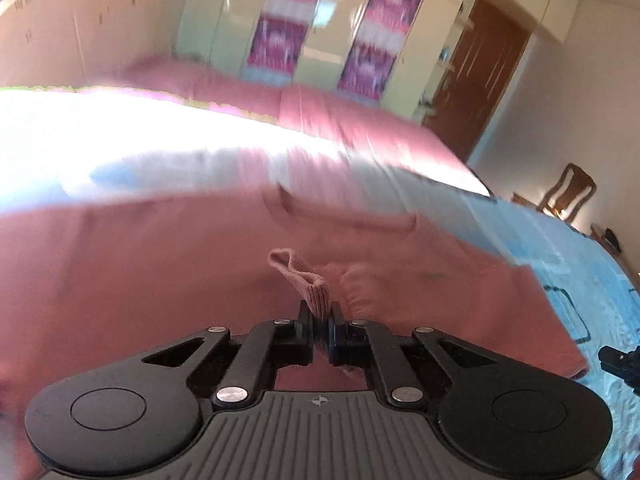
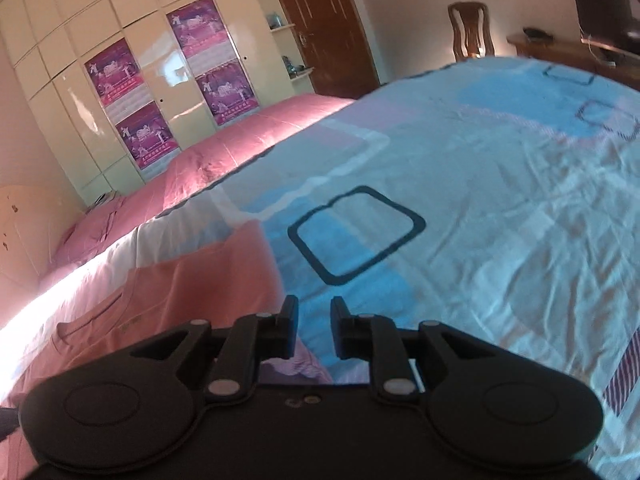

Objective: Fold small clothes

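The left gripper (image 1: 320,330) pinches the pink shirt (image 1: 168,272) at 6 o'clock, the right gripper (image 2: 315,330) gapes empty, folding barely started.

Bedsheet (image 2: 500,200): light blue, patterned, centre and right of frame.
Wardrobe (image 2: 80,92): cream, purple posters, upper left.
Door (image 2: 324,28): brown, upper centre.
Chair (image 2: 468,30): wooden, upper right.

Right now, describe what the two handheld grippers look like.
Both are the same build. The left gripper has matte black linkage arms joined by silver rivet pins, round black discs at either side, a grey ribbed body plate with a small crosshair mark, and flat black fingers. The right gripper looks alike, though its body is in shadow. No cables, hands or sleeves show.
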`<move>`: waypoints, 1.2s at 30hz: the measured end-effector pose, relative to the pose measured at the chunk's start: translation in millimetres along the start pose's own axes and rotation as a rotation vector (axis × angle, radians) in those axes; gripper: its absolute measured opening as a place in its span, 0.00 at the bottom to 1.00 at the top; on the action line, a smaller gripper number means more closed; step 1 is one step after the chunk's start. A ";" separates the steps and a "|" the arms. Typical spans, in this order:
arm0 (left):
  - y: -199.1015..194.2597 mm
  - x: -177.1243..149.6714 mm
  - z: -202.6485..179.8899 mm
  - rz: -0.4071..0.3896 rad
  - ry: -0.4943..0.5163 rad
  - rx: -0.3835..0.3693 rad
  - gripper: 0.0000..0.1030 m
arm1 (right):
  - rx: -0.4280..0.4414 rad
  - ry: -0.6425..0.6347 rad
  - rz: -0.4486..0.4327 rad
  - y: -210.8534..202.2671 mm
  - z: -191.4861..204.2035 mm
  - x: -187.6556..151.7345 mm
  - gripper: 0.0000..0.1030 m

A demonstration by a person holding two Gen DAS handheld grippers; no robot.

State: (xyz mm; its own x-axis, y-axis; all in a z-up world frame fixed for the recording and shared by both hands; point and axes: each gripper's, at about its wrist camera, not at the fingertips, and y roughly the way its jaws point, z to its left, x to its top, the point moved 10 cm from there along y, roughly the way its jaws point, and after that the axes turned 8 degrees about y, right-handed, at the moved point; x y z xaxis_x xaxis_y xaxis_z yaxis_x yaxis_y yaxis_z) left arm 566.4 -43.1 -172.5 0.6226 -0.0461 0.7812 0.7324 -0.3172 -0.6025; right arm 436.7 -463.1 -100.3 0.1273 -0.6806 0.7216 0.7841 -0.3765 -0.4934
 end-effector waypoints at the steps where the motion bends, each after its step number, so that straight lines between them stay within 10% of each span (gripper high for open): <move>1: -7.5 0.1 7.5 -0.018 0.015 0.023 0.05 | 0.006 0.002 0.006 2.9 -0.8 -5.0 0.18; 10: -0.9 -41.3 34.8 0.054 -0.013 0.077 0.09 | 0.064 -0.072 0.082 19.7 29.4 -29.3 0.20; 12: 3.9 -37.6 39.8 0.049 -0.011 0.102 0.56 | 0.067 -0.093 0.080 22.5 34.2 -28.3 0.27; 14: 9.3 -31.0 48.5 0.018 -0.020 0.131 0.68 | 0.073 -0.120 0.079 26.4 38.6 -24.4 0.39; 15: 13.3 -27.0 53.2 0.021 -0.025 0.133 0.68 | 0.079 -0.128 0.075 31.2 40.0 -20.4 0.58; 17: 24.4 -22.7 59.1 0.030 -0.042 0.108 0.68 | 0.091 -0.143 0.045 38.8 45.7 -8.8 0.65; 20: 46.3 -18.1 60.0 0.061 -0.048 0.070 0.41 | 0.137 -0.157 0.070 61.4 58.1 4.7 0.31; 24: 59.7 -12.6 59.1 0.072 -0.058 0.034 0.08 | 0.152 -0.173 0.091 96.9 73.0 20.8 0.31; 27: 58.9 -13.5 54.1 0.062 -0.053 0.034 0.06 | 0.154 -0.155 0.139 126.1 76.8 25.3 0.34; 29: 51.0 -11.0 53.8 0.010 -0.055 0.034 0.06 | 0.168 -0.135 0.178 140.0 77.3 24.9 0.11; 32: 54.1 -19.6 58.3 0.014 -0.049 0.053 0.06 | 0.082 -0.220 0.175 158.1 69.6 23.6 0.03; 36: 54.0 -19.6 56.3 0.018 -0.020 0.055 0.06 | 0.079 -0.224 0.164 154.3 72.1 30.9 0.07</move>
State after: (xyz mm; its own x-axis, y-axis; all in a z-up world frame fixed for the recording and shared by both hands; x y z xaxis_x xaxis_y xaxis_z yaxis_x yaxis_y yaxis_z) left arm 609.3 -6.0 -229.5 0.6410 -0.0327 0.7669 0.7345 -0.2641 -0.6251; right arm 605.4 -496.9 -119.2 0.3803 -0.5694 0.7288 0.7856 -0.2169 -0.5795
